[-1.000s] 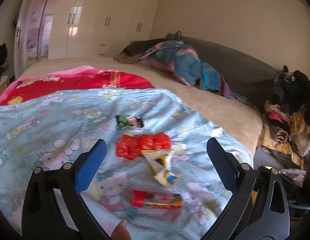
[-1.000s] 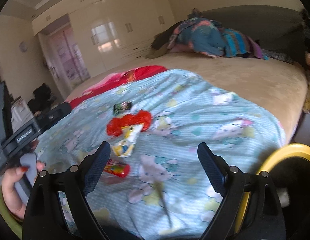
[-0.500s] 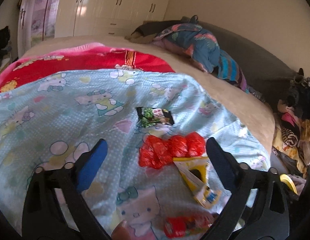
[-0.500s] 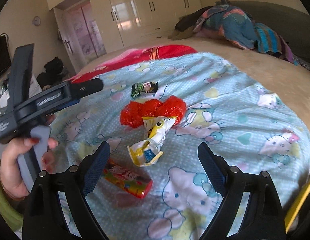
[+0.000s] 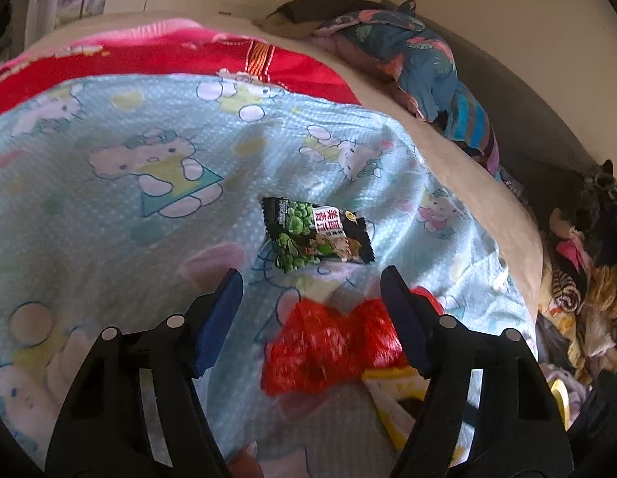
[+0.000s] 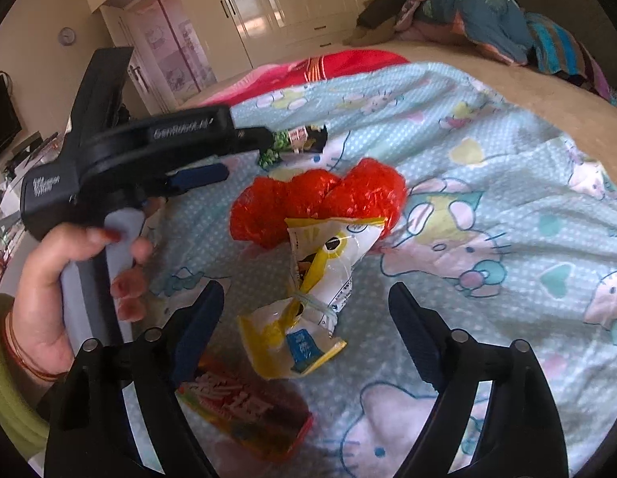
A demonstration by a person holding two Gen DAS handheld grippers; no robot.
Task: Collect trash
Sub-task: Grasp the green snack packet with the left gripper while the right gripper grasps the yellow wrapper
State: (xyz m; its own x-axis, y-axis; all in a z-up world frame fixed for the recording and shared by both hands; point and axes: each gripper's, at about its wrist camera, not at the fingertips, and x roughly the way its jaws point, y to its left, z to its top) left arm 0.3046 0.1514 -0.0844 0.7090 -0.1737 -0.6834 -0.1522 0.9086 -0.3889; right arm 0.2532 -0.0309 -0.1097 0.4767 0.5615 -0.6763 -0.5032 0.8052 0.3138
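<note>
On the far left of my right camera I see the hand [image 6: 57, 279], wrapped round a smooth grey grip, carrying my left gripper [image 5: 310, 298]; its jaws have just been closing but stand apart with nothing pressed between them, the blue pads hovering over the dotted, cartoon-cat bedsheet [image 5: 109, 239]. Just beyond its tips lies a flat black-and-green snack packet [image 5: 316, 235], glossy foil with crimped ends. Nearer, low between the left jaws, sits a crumpled red plastic bag [image 5: 328, 346], bunched into three shiny lobes; the right finger partly covers its right end. Touching the red bag's near edge is a crushed yellow-and-white wrapper [image 6: 312, 298], creased and twisted in the middle, lying between the tips of my right gripper [image 6: 304, 306]. Those jaws have just been closing a little as well, yet they stand wide, clear of the wrapper on both sides. Under the right gripper's left finger lies a long red-and-yellow snack pack [image 6: 244, 410], blurred. Far right, a rumpled blue patterned quilt [image 6: 480, 20] is heaped on the beige mattress [image 6: 527, 91].
</note>
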